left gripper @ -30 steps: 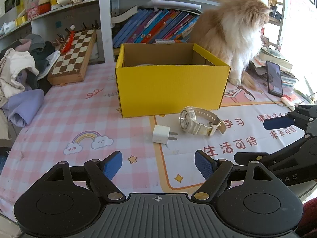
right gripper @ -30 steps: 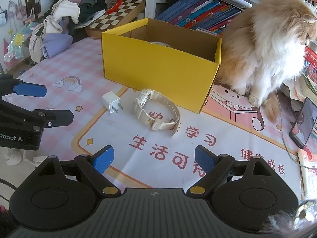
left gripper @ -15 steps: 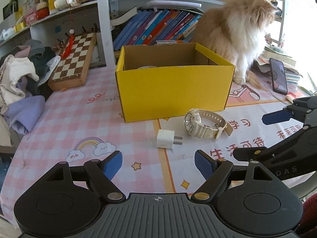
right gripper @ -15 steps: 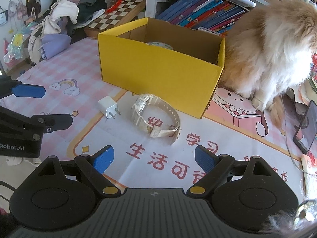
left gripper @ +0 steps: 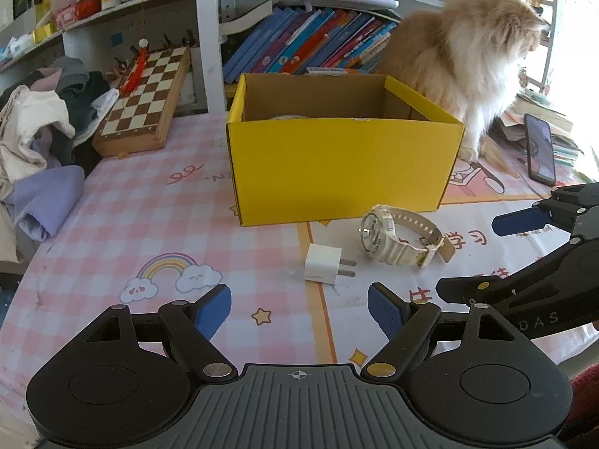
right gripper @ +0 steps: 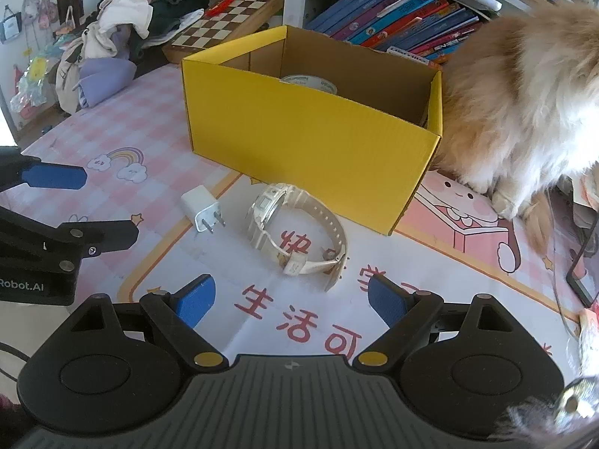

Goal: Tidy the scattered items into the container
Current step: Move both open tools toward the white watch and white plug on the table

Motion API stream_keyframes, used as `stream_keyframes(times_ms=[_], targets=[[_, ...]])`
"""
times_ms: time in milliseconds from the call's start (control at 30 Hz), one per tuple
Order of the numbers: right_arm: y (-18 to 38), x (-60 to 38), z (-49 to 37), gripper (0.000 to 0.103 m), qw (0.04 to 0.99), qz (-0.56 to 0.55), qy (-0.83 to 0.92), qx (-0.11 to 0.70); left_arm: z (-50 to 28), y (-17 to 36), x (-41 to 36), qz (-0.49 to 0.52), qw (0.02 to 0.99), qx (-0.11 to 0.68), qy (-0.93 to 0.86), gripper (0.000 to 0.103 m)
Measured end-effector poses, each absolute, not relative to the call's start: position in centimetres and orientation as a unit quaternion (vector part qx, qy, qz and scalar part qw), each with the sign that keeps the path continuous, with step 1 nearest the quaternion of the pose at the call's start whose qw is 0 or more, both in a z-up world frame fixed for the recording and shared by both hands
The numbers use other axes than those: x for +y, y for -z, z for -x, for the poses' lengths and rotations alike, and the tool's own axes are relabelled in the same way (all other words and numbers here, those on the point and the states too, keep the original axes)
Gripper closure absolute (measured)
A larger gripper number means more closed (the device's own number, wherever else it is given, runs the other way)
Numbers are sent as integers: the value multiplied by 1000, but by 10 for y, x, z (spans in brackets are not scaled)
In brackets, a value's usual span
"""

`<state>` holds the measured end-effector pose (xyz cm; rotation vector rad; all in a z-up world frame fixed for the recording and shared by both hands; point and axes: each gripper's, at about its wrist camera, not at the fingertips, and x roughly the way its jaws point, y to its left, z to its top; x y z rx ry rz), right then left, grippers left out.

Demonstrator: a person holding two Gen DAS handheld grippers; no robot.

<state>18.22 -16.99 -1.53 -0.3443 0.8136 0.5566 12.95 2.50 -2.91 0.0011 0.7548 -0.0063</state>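
A yellow cardboard box (left gripper: 342, 172) (right gripper: 299, 123) stands open on the mat, with a roll of tape (right gripper: 309, 81) inside. In front of it lie a white plug adapter (left gripper: 324, 263) (right gripper: 202, 212) and a cream wristwatch (left gripper: 402, 239) (right gripper: 295, 235). My left gripper (left gripper: 299, 312) is open, just short of the adapter, nothing between its blue pads. My right gripper (right gripper: 290, 305) is open too, close above the watch's strap end. Each gripper shows at the edge of the other's view.
A fluffy ginger cat (left gripper: 464, 56) (right gripper: 524, 104) sits right of the box. A phone (left gripper: 539, 153) lies far right. A chessboard (left gripper: 144, 101) and a heap of clothes (left gripper: 41, 142) sit at the left. Books (left gripper: 307, 48) fill the shelf behind.
The right gripper has crept forward toward the watch, which now sits lower and nearer in its view. The left gripper has hardly moved. Both stayed open.
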Motion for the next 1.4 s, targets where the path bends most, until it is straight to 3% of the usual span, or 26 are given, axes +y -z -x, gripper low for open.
stream_keyframes(times_ms=[1400], targets=[[40, -170, -261, 14, 834, 146, -316, 428, -190, 43, 14, 3, 908, 419, -17, 22]])
